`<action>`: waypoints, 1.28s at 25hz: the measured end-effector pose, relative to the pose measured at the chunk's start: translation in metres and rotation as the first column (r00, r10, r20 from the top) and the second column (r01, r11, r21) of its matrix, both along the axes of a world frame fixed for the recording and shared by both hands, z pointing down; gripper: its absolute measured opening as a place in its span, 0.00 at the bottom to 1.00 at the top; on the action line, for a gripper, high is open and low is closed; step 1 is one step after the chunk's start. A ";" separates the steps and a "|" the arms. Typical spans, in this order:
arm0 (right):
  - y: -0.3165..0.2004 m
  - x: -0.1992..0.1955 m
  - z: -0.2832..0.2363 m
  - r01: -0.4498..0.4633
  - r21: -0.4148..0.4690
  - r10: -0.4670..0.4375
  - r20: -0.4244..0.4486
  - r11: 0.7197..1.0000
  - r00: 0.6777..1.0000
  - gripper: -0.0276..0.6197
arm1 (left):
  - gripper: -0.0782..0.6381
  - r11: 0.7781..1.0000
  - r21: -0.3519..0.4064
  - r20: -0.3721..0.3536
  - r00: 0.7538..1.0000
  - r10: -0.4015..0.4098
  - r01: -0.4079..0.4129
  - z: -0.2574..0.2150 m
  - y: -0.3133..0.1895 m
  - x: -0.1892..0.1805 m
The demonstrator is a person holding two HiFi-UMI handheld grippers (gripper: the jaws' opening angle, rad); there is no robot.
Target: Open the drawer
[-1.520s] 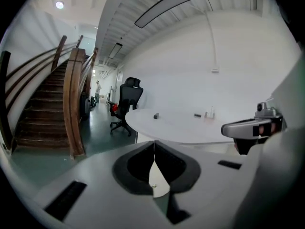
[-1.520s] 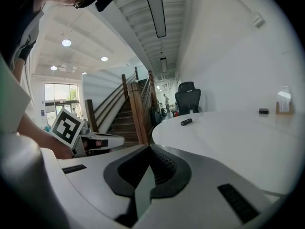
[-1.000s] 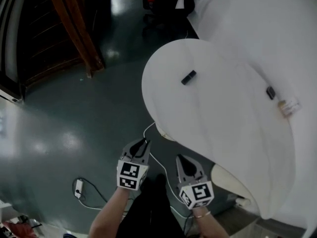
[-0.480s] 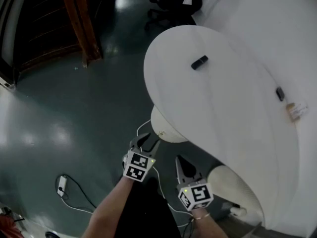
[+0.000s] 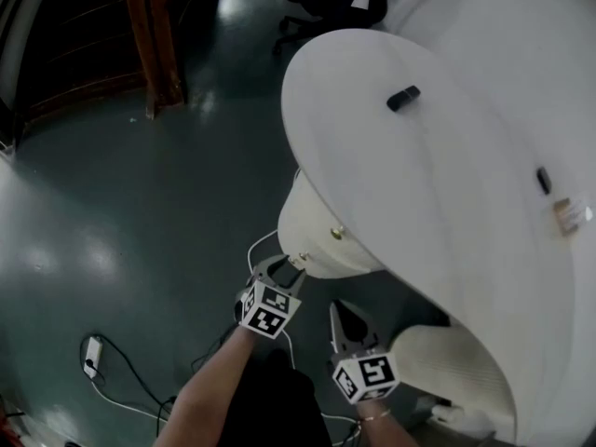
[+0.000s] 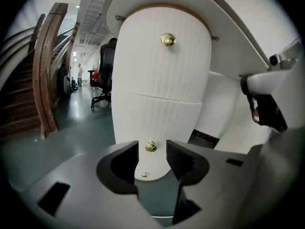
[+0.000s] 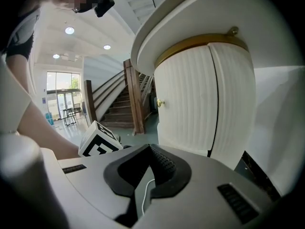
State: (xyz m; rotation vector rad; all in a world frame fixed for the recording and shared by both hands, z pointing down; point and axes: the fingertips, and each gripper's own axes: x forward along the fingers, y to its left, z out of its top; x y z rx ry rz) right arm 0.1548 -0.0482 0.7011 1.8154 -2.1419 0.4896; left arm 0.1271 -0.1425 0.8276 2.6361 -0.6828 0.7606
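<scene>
A white ribbed drawer unit [image 5: 312,226] stands under the rounded white desk top [image 5: 419,184]. It has an upper brass knob [image 6: 167,39] and a lower brass knob [image 6: 150,147]. My left gripper [image 5: 282,266] points at the unit's lower front. Its jaws are opening, and the lower knob shows in the gap between the fingertips with neither pad pressing on it. My right gripper [image 5: 341,310] hangs lower and nearer to me, its jaws shut with nothing in them. In the right gripper view a brass knob [image 7: 160,102] shows on the unit's left edge.
A second white ribbed pedestal [image 5: 456,361] stands right of my right gripper. Small black items [image 5: 403,98] and a card [image 5: 570,214] lie on the desk. A white cable and power strip [image 5: 92,354] lie on the dark floor. A wooden stair post [image 5: 154,35] stands at the back.
Both grippers have sunk toward the floor. The left jaws have spread apart and come up to the lower knob. The drawer unit under the desk has come into view.
</scene>
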 end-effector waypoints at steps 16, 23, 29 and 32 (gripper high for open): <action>0.018 0.027 0.033 -0.065 -0.032 0.065 0.023 0.997 0.998 0.05 | 0.31 0.998 -0.034 0.116 0.991 0.058 -0.055 0.054 -0.014 0.035; 0.023 0.027 0.028 -0.062 -0.057 0.064 0.019 0.996 0.998 0.05 | 0.25 0.996 -0.068 0.137 0.988 0.067 -0.058 0.054 -0.011 0.029; 0.016 0.016 0.014 -0.054 -0.059 0.056 0.037 0.997 0.998 0.05 | 0.25 0.995 -0.088 0.177 0.982 0.068 -0.053 0.056 0.001 0.003; 0.017 0.007 0.006 -0.051 -0.065 0.055 0.049 0.997 0.997 0.05 | 0.25 0.994 -0.102 0.194 0.979 0.059 -0.040 0.057 0.010 -0.009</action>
